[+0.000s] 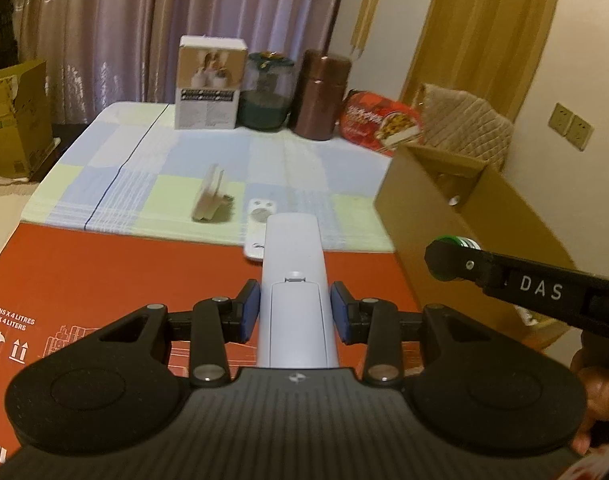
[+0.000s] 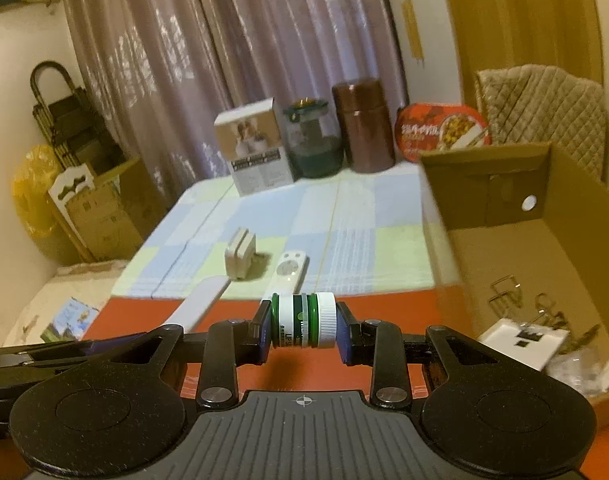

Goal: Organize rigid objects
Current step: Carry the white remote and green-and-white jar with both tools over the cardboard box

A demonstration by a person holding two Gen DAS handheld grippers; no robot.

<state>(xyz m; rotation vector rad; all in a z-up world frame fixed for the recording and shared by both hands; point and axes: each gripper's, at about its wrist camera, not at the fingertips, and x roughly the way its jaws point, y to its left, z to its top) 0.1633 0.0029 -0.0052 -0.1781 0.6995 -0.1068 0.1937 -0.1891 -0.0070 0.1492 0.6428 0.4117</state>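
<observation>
My left gripper (image 1: 295, 309) is shut on a long grey remote control (image 1: 293, 280), held back side up above the orange box top (image 1: 124, 280). The remote also shows in the right wrist view (image 2: 202, 298). My right gripper (image 2: 303, 326) is shut on a small green-and-white lip balm tub (image 2: 303, 320), held sideways above the orange surface. The right gripper appears in the left wrist view (image 1: 456, 258) beside an open cardboard box (image 1: 444, 216). A small white remote (image 2: 290, 268) and a cream clip-like block (image 2: 240, 254) lie on the checked cloth (image 2: 364, 232).
At the back stand a white carton (image 1: 210, 84), a green-lidded jar (image 1: 266, 92), a brown canister (image 1: 322, 94) and a red food pack (image 1: 378, 120). The cardboard box (image 2: 544, 248) holds clips and a white card. More cartons stand on the floor at left (image 1: 12, 116).
</observation>
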